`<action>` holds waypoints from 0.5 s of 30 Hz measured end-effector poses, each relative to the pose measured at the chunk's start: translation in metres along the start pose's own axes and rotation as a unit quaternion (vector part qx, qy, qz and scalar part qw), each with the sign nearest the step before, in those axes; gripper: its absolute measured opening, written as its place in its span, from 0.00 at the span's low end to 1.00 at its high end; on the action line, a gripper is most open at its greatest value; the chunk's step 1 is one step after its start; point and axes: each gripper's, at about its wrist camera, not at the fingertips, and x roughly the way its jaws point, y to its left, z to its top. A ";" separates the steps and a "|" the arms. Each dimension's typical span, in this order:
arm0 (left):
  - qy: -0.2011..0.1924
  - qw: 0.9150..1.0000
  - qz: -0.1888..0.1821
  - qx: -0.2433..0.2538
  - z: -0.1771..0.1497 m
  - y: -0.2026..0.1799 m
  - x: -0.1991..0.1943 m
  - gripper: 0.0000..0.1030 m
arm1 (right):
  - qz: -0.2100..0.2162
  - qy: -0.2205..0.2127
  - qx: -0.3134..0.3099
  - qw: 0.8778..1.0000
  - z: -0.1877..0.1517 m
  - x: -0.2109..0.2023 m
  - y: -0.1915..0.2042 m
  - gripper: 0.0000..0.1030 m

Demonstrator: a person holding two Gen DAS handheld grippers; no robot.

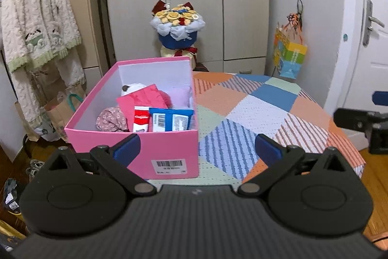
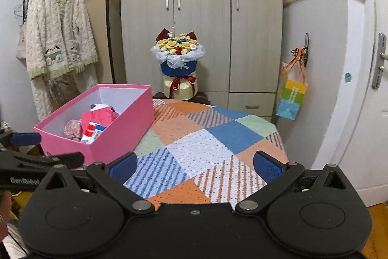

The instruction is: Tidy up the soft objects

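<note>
A pink box [image 1: 167,147] stands open on the left of the patchwork-covered table [image 1: 254,111]. Inside lie a red cloth [image 1: 145,98], a floral pouch [image 1: 110,119], a lilac soft item [image 1: 180,95], a white plush [image 1: 132,89], a red-white pack [image 1: 141,119] and a blue-white pack [image 1: 171,119]. My left gripper [image 1: 197,149] is open and empty, just in front of the box's right corner. My right gripper [image 2: 195,165] is open and empty above the table's near edge; the box [image 2: 116,128] is to its left.
A wardrobe [image 2: 201,16] stands behind the table, with a flower bouquet [image 2: 178,57] in front of it. A robe [image 2: 59,40] hangs on a rack at left. A colourful bag [image 2: 292,94] hangs at right beside a white door [image 2: 368,89]. Bags and shoes lie on the floor at left.
</note>
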 end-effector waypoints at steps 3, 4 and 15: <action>-0.005 1.000 0.009 -0.001 -0.001 0.001 -0.001 0.99 | -0.003 -0.004 -0.002 1.000 -0.003 -0.003 0.003 1.00; -0.006 1.000 0.011 -0.002 -0.002 0.002 -0.002 0.99 | -0.008 -0.008 -0.005 1.000 -0.004 -0.004 0.004 1.00; -0.013 0.999 0.029 -0.005 -0.007 0.004 -0.004 0.99 | -0.022 -0.021 -0.013 0.999 -0.008 -0.006 0.007 1.00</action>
